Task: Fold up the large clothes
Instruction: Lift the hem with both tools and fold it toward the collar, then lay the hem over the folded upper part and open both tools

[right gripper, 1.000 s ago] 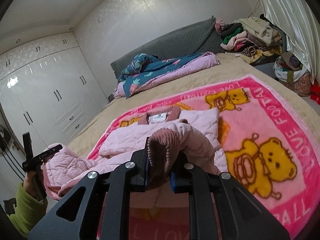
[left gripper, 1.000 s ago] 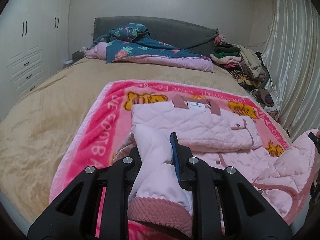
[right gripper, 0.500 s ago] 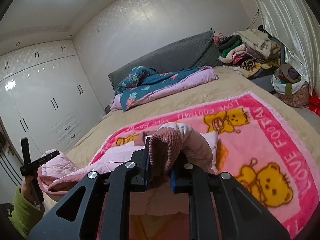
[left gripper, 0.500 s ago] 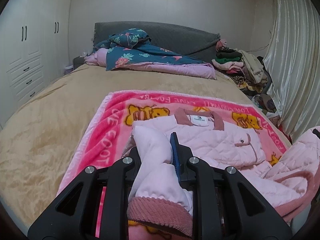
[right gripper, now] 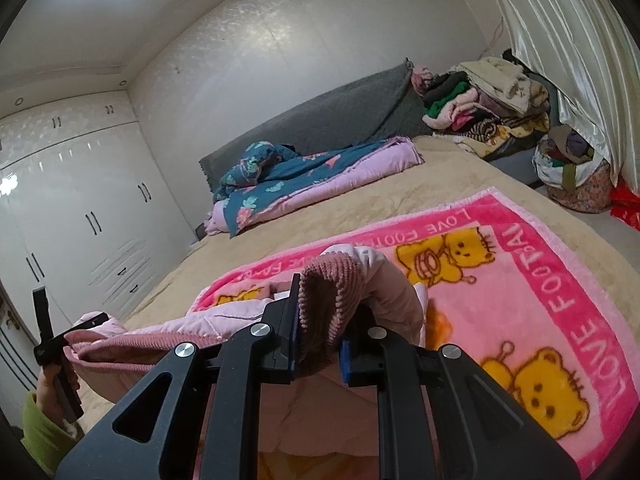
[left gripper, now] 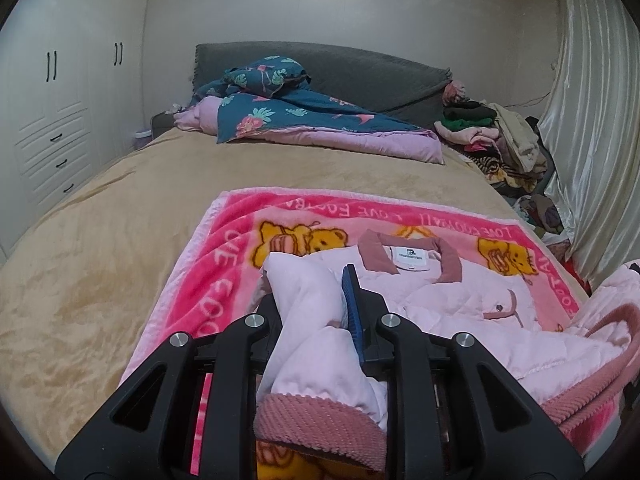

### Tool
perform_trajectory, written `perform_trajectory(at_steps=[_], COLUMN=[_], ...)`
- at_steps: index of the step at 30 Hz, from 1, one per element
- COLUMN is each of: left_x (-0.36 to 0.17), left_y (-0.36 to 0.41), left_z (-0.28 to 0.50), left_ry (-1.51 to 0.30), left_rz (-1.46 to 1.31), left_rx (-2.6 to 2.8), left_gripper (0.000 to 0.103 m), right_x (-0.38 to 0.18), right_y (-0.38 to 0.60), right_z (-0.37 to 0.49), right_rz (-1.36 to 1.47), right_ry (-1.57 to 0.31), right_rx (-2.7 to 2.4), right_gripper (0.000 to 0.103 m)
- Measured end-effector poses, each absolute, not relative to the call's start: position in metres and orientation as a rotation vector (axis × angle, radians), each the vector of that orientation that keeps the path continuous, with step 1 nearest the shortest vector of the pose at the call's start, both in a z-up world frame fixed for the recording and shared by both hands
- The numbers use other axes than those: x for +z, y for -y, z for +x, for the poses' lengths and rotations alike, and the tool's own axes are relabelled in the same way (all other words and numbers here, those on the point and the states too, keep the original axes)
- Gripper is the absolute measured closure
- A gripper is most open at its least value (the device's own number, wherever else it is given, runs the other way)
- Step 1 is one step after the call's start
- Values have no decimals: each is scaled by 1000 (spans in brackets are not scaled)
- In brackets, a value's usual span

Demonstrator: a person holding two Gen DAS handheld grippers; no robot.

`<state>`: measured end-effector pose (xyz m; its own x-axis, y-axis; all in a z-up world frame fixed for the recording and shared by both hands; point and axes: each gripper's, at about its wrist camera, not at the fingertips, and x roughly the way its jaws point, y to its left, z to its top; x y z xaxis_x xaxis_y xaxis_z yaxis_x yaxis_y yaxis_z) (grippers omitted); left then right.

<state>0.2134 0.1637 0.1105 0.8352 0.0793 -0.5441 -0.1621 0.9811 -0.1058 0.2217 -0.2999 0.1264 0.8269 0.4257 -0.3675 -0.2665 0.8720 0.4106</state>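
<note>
A pale pink quilted jacket [left gripper: 448, 296] with a dusty-rose collar lies on a pink teddy-bear blanket [left gripper: 224, 264] on the bed. My left gripper [left gripper: 316, 304] is shut on the jacket's lower hem, its ribbed rose edge [left gripper: 316, 428] hanging between the fingers. My right gripper [right gripper: 320, 320] is shut on the other hem corner [right gripper: 332, 292], held above the blanket [right gripper: 560, 280]. The jacket's hem [right gripper: 160, 340] stretches left to my left gripper [right gripper: 60, 340] in the right wrist view.
The tan bed cover [left gripper: 100, 240] spreads around the blanket. A blue floral quilt [left gripper: 296, 112] lies by the grey headboard [left gripper: 360, 72]. A clothes pile [left gripper: 496, 140] and curtain [left gripper: 592, 120] stand right, white wardrobes [left gripper: 60, 100] left.
Both grippers have lifted the jacket's hem higher and moved it forward toward the collar. The jacket's lower half now hangs raised off the blanket.
</note>
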Motion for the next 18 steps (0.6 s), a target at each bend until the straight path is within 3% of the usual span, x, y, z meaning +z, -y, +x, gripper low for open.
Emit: perform_trajectory(at_steps=[4,12,15,18], left_x=[102,94,93,93], left_y=[-168,-175,-176,-172], left_z=[225,248,251,257], left_ry=[-575,-576,-566,-555], left_rz=[-155,-169,-204,-205], left_rx=[142,142,104,93], left_gripper=[87,74,50,41], right_x=[117,103,95,85], right_y=[298,296,295,293], right_z=[240,284,305,327], right_rz=[363,364,376,372], right_ry=[-492,-538,-563,-593], right_rx=[354,305,285,264], right_gripper=[89,89,89,89])
